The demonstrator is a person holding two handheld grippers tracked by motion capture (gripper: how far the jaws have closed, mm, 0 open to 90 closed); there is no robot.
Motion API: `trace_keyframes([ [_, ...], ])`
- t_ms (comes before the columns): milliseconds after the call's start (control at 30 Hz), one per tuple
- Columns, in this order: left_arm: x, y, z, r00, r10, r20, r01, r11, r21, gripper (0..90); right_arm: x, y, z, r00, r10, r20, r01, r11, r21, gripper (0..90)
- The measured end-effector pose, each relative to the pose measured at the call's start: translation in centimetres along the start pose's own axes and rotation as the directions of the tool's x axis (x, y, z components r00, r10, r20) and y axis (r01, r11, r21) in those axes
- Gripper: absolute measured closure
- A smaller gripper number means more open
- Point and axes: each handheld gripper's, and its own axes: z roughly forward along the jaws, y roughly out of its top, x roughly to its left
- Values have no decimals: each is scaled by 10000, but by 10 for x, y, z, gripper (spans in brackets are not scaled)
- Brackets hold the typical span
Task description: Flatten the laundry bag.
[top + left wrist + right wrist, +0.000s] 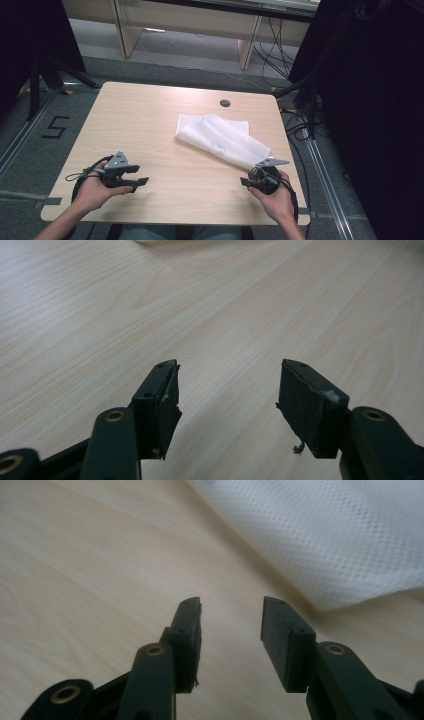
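Resting low over the table [165, 165]: left gripper [141, 181] at 8 o'clock, jaws apart, nothing between. Right gripper [245, 182] at 4 o'clock, jaws parted and empty, just beside near corner of white cloth [220, 137]. Cloth lying folded, right of centre, toward 2 o'clock.

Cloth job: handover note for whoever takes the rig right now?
Left gripper: open, empty, held low over the near left of the table, away from the cloth.
Right gripper: open, empty, near the right edge, just short of the cloth's near corner.
Cloth: white, loosely folded, lying askew right of centre, nothing touching it.
Done: no grip taken yet.
Left: probably close the right gripper on the near corner, bring the left in, then handle the cloth.
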Motion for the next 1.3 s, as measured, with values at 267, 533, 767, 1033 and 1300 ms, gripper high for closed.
trace_keyframes([
  [267, -3, 2, 10, 9999, -36, 167, 38, 9999, -124, 424, -15, 13, -1, 10000, 25, 61, -24, 10000, -73, 617],
  [533, -11, 2, 14, 9984, 224, 524, -224, 9997, -10, 458, -33, 36, -4, 9908, 68, 1353, -53, 9999, -112, 628],
  [767, -12, 4, 15, 9979, 485, 440, -491, 9987, 140, 468, -45, 53, 10, 9883, 140, 1518, -156, 9998, 96, 615],
  [1033, -13, 4, 14, 9966, 623, 539, -632, 9979, 151, 464, -65, 75, 32, 9803, 321, 1947, -391, 9987, 321, 484],
  [1300, -15, 4, 16, 9976, 352, 601, -352, 9994, -9, 459, -90, 81, 46, 9741, 961, 2046, -1066, 9935, 409, 428],
])
